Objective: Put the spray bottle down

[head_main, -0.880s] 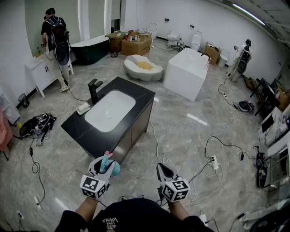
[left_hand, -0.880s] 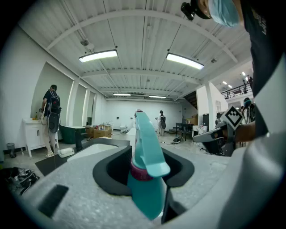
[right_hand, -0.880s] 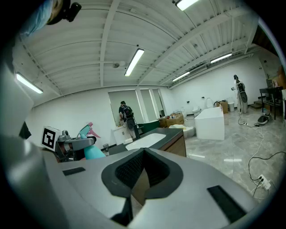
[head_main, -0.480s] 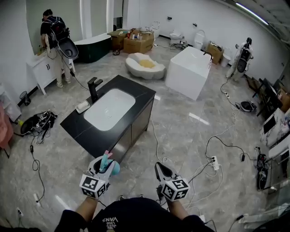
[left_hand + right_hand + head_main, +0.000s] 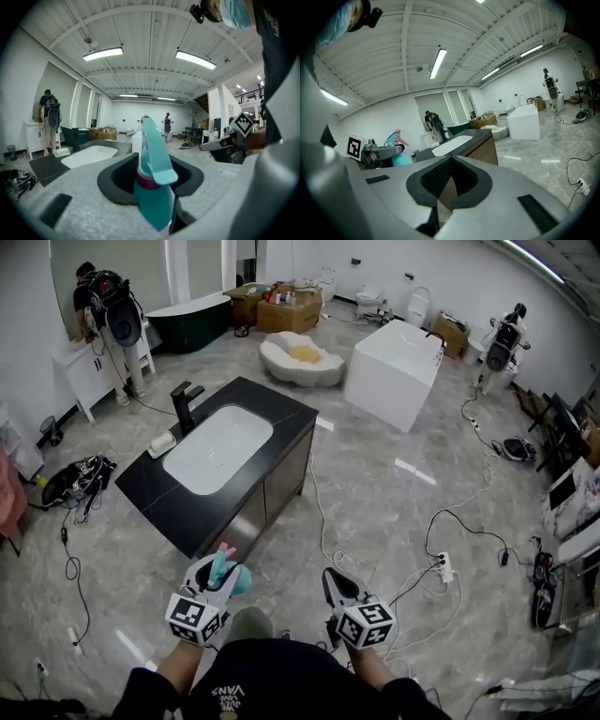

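Observation:
A teal spray bottle (image 5: 227,570) with a pink collar and pink nozzle tip stands upright between the jaws of my left gripper (image 5: 219,566), which is shut on its neck and body. In the left gripper view the bottle (image 5: 153,199) fills the centre, trigger head pointing away. My right gripper (image 5: 336,585) hangs beside it at the same height, shut with nothing in it; its jaws meet in the right gripper view (image 5: 451,158). A black vanity counter (image 5: 157,491) with a white sink (image 5: 218,448) lies just ahead, left of both grippers.
A black faucet (image 5: 184,405) and a white dish (image 5: 161,443) are on the counter's far left. Cables (image 5: 455,521) and a power strip (image 5: 444,569) lie on the floor to the right. A white tub (image 5: 394,371) stands beyond; a person (image 5: 101,310) works at the back left.
The vanity has come closer and slid left in the head view. Both grippers keep their pose, the left still shut on the bottle.

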Motion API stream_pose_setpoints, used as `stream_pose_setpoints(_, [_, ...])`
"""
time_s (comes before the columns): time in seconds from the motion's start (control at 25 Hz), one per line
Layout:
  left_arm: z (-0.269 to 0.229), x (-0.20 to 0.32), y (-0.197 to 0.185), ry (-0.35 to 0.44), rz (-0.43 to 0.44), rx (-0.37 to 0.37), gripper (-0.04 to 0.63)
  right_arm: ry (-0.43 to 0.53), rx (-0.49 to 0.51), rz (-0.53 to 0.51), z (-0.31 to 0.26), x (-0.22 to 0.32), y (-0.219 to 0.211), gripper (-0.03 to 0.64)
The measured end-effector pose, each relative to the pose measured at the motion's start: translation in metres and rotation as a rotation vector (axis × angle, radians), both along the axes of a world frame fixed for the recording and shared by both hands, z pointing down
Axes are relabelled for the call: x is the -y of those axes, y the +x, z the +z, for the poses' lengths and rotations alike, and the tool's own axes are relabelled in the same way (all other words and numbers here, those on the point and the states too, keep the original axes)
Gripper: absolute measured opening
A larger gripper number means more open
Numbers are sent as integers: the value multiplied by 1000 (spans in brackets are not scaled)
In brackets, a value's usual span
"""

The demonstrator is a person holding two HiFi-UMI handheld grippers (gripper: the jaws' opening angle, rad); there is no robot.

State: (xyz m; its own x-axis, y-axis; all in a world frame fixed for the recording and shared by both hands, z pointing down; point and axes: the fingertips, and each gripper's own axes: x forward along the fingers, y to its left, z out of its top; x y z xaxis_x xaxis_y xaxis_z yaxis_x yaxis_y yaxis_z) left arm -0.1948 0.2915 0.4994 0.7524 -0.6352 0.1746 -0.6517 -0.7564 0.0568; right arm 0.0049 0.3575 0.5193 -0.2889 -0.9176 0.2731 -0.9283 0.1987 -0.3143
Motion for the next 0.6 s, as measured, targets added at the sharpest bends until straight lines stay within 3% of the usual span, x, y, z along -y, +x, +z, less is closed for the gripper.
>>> stream_pose_setpoints(0.28, [0,24,24,-7,11,1,163,-11,19,25,3,15,24,3])
stream_pose_setpoints(0.6, [8,106,39,-27,19,-25,163,-22,9,45,4,92,37,3])
